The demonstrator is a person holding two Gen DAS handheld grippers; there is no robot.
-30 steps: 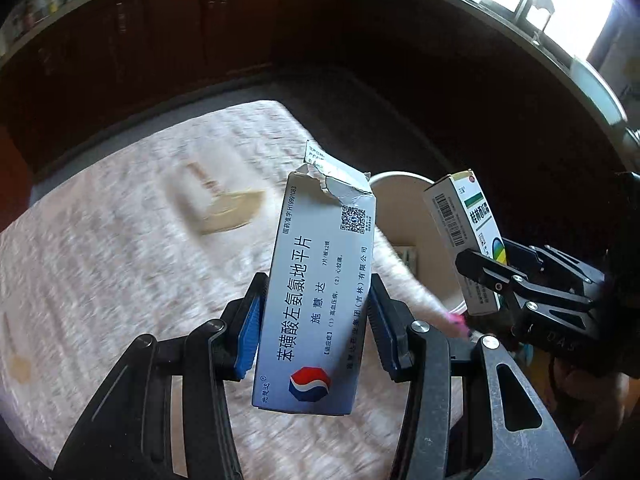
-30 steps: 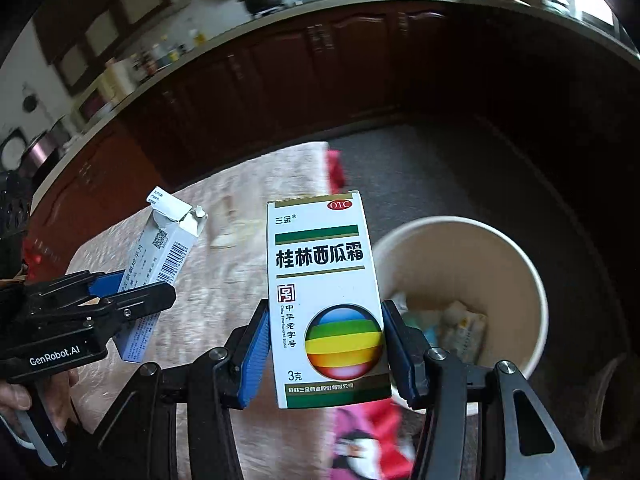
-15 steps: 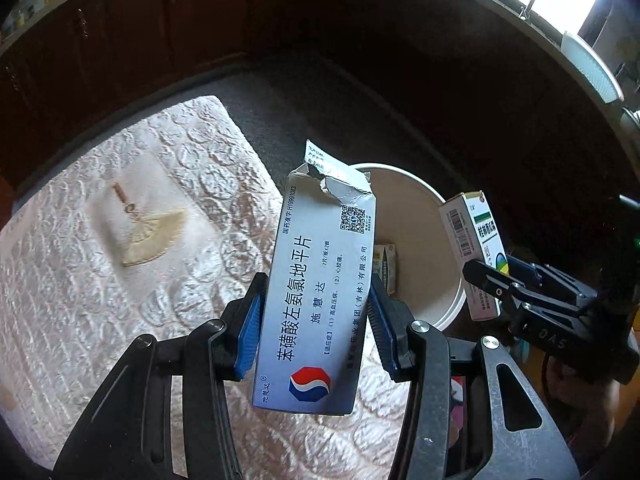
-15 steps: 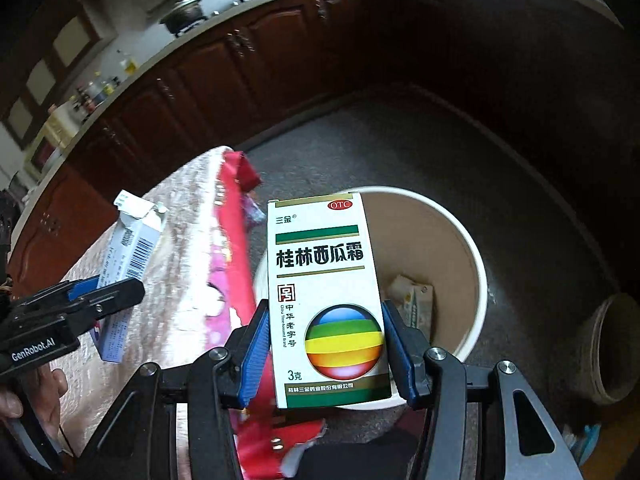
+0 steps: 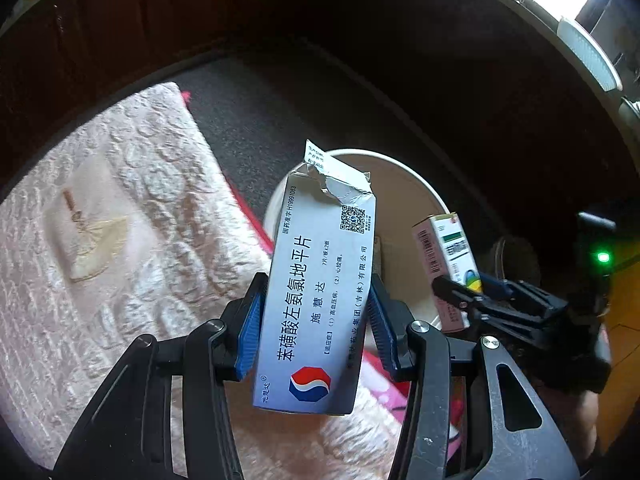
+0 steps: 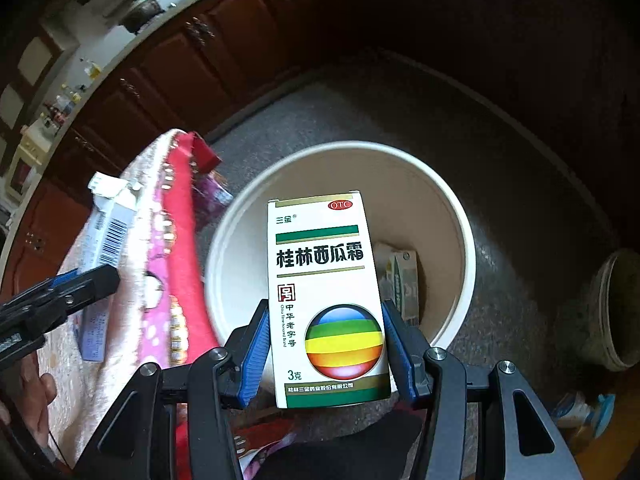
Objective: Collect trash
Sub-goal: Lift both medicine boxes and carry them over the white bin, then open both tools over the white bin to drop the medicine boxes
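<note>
Cardboard makes up both pieces of trash in hand: two medicine boxes, one per hand-held gripper. The left hand-held gripper (image 5: 316,320) pinches a pale blue box (image 5: 320,300) between its two blue pads, the box standing upright with its torn top flap open and a red-and-blue emblem near its lower end. The right hand-held gripper (image 6: 324,344) pinches a white box (image 6: 326,296) with green bands and a rainbow-striped ball printed on its front, also upright, its top closed. Each box is held by its lower part, the pads pressing its two side faces.

Both boxes hang over one round white bucket (image 6: 460,216) that stands on the grey speckled floor (image 6: 400,112); from the left wrist view the blue box covers the bucket's left rim, and the white box sits to the right over its near right part. Inside the bucket lies one crumpled green-and-white carton (image 6: 402,280) against the right wall.

Left of the bucket is a surface covered with a pale pink embossed cloth (image 5: 100,220), edged by red and pink patterned fabric (image 6: 176,264). Dark wooden cabinets (image 6: 200,64) line the far side. One more grey bucket (image 6: 616,312) stands at the right on the floor.
</note>
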